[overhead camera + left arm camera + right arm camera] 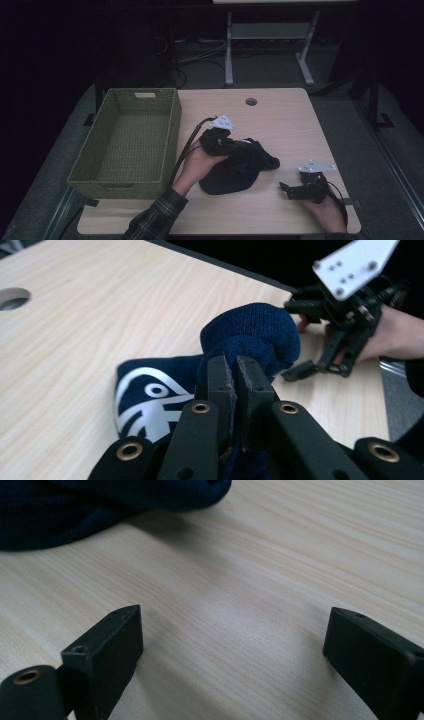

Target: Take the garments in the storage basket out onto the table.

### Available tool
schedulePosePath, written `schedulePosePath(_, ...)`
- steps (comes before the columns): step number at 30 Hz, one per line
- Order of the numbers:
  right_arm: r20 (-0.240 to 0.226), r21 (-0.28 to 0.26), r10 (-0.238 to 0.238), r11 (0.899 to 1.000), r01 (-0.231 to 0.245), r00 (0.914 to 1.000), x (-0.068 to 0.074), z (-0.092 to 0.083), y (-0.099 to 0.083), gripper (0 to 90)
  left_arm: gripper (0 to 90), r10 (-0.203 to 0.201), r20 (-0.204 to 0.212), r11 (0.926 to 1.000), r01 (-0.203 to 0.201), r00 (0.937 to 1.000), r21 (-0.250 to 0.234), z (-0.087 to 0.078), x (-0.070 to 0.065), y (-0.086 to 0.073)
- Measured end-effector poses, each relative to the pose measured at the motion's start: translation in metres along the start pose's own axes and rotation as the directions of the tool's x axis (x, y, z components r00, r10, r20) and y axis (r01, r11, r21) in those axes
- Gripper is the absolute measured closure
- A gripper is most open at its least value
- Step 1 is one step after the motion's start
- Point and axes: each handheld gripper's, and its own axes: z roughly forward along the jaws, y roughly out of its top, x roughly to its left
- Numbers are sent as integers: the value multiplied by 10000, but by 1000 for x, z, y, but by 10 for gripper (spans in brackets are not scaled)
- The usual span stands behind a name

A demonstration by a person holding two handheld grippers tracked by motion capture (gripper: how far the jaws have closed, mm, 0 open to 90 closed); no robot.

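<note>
The left tongs point(235, 371) pinch a fold of the navy knit beanie point(250, 337) (likely to lift it toward the green basket point(127, 145)), while the right tongs point(232, 645), gaping, wait nearby above the counter point(280, 580).

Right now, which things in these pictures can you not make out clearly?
- Navy knit garment: in the left gripper view, the left gripper covers its lower part, so its type is unclear.
- White emblem: the same jaws cut off its right side.
- Garment again: cropped by the top edge of the right gripper view.
- Green basket: in the high view its near wall hides the floor strip behind it.
- Right gripper: jaws open over bare table.
</note>
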Motion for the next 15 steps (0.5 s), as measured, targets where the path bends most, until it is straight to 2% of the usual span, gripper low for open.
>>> schedulePosePath(7,0,-1,-2,10000,2,10000,0,0,0,88,864,-393,-328,9989,385,9987,-253,-2,14,2)
schedulePosePath(12,1,-2,-5,10000,5,10000,0,0,0,88,868,-710,-628,9969,688,9955,-377,-6,28,1)
schedulePosePath(15,15,0,-8,10000,8,10000,0,0,0,88,868,-975,-906,9944,932,9911,-508,-9,35,1)
